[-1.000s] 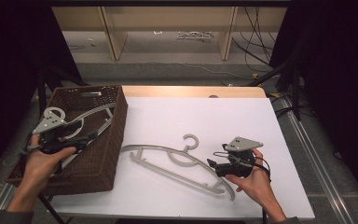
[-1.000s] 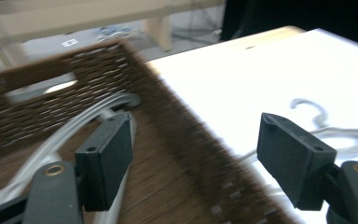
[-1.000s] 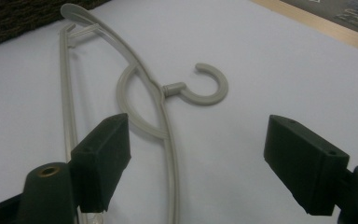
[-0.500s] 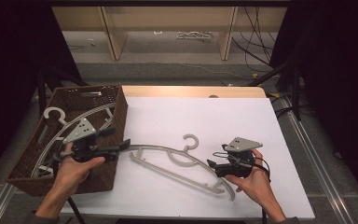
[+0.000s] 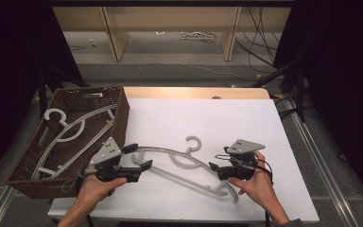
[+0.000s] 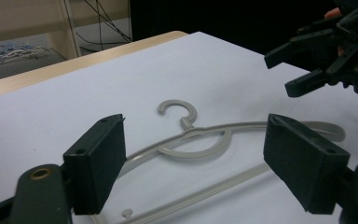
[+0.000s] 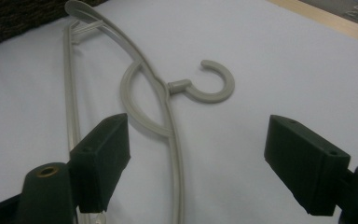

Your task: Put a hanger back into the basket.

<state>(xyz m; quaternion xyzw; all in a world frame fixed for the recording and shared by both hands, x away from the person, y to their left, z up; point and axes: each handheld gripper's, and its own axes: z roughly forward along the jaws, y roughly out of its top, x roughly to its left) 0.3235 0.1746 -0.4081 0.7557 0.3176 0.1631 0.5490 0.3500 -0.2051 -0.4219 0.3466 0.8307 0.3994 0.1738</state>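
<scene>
The left hand-held gripper hangs just above the worktop beside the basket, its jaws spread wide and holding nothing; its own view shows both black pads well apart, with the grey plastic hanger lying between and beyond them. It sits at the hanger's left shoulder end, which looks like a line-up for a grasp on that arm rather than a grip already made. The right hand-held gripper is also wide and empty, low over the worktop near the hanger's right arm, jaws aimed leftward toward it; in the right gripper view the hook and the looped neck lie ahead of the pads.

The hanger lies flat on the white sheet, slanting from upper left to lower right, hook pointing away from the person, so each end is within reach of one hand. To the left, the brown wicker basket already holds another hanger, so the loose one seems bound there too.
</scene>
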